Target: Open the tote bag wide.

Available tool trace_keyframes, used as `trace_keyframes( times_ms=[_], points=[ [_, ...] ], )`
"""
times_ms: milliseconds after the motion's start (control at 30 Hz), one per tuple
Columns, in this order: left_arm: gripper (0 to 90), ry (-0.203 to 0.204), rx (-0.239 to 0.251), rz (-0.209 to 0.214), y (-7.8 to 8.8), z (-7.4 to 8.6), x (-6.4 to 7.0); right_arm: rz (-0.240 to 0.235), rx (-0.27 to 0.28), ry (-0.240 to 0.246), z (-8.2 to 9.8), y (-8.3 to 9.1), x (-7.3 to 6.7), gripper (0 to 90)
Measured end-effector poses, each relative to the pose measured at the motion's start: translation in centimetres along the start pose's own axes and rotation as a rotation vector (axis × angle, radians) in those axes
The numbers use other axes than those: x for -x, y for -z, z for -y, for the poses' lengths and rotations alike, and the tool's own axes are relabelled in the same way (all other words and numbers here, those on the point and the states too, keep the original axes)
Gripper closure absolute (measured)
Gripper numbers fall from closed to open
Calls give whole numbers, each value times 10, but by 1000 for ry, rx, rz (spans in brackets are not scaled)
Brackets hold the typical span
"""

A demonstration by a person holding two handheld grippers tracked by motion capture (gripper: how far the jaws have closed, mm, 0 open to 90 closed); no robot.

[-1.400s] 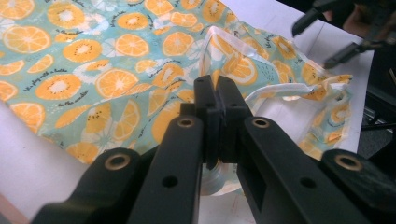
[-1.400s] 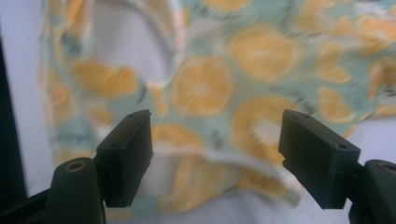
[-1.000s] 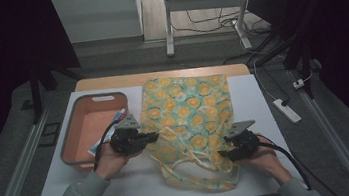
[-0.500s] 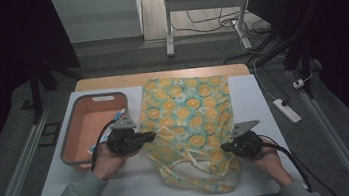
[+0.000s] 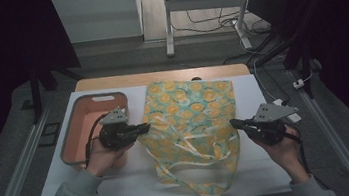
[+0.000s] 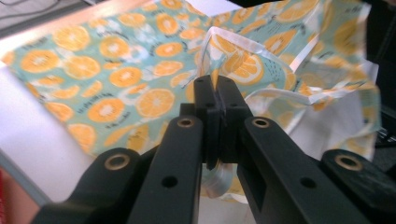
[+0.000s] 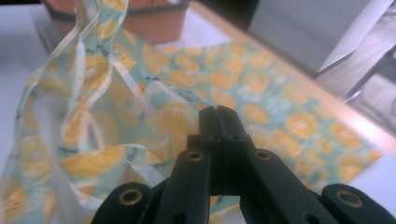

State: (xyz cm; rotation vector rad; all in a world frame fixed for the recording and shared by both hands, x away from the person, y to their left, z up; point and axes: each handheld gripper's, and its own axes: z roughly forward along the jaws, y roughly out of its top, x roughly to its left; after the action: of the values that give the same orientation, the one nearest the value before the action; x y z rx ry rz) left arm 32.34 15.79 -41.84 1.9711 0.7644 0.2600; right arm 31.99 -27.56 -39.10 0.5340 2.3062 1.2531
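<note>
On the white desk [image 5: 124,195], seen from the high view, an orange-print bag [image 5: 189,111] lies flat at the middle, its mouth and handles toward the person. The left tongs [image 5: 144,128] pinch its left edge and the right tongs [image 5: 234,122] its right edge, so the likely step is spreading or lifting the bag. To do it well, both hands should pull evenly outward and keep the cloth taut without tearing at the seam. A pink bin [image 5: 74,135] sits just beside the left hand, leaving little room that way; the desk's right side is bare, with its edge near the right hand.

From the left gripper view, the left tongs [image 6: 216,88] are clamped together on a fold of the bag [image 6: 107,70], white lining showing beyond.

From the right gripper view, the right tongs [image 7: 219,116] are likewise closed on bag [image 7: 261,79] cloth, a handle loop [image 7: 98,70] rising slack toward the bin [image 7: 149,18].
</note>
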Motion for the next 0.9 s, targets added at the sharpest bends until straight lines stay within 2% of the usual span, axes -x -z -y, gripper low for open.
trace_keyframes(
  times_ms=[33,67,100,133,233,267,300,333,367,467,500,533,633,667,767,833,900],
  points=[
    [884,-1,8,-2,1,-2,0,19,26,1,-7,7,4,899],
    [884,-3,17,-8,3,-5,-1,19,26,1,-7,7,4,899],
    [884,-8,31,-14,6,-9,-2,52,59,-6,-16,16,11,898],
    [884,-7,44,-17,7,-12,-2,52,59,-6,-16,16,11,898],
    [884,-12,73,-25,8,-22,-4,90,93,-44,-25,22,23,898],
    [884,-12,74,-25,6,-24,-4,71,108,-75,-25,19,30,898],
    [884,-13,72,-24,3,-25,-5,50,100,-92,-24,14,33,898],
    [884,-12,67,-23,-1,-26,-5,50,100,-92,-24,14,33,898],
    [885,-15,55,-29,-7,-27,-6,15,52,-104,-20,-2,33,897],
    [884,-18,32,-39,-19,-28,-8,-39,1,-106,-15,-18,28,888],
    [884,-13,27,-35,-22,-27,-9,-76,-37,-103,-9,-33,20,732],
    [885,-9,22,-32,-24,-27,-10,-98,-52,-112,-6,-39,16,669],
    [885,-10,21,-31,-24,-26,-10,-167,-146,-112,10,-60,-2,446],
    [885,-10,21,-30,-24,-26,-10,-167,-146,-112,10,-60,-2,446],
    [884,-7,24,-27,-23,-26,-10,-207,-198,-122,23,-73,-17,316],
    [885,-7,24,-25,-23,-26,-10,-229,-217,-129,29,-78,-24,294],
    [885,-6,26,-22,-23,-26,-10,-234,-249,-109,32,-83,-31,297]
  ],
)
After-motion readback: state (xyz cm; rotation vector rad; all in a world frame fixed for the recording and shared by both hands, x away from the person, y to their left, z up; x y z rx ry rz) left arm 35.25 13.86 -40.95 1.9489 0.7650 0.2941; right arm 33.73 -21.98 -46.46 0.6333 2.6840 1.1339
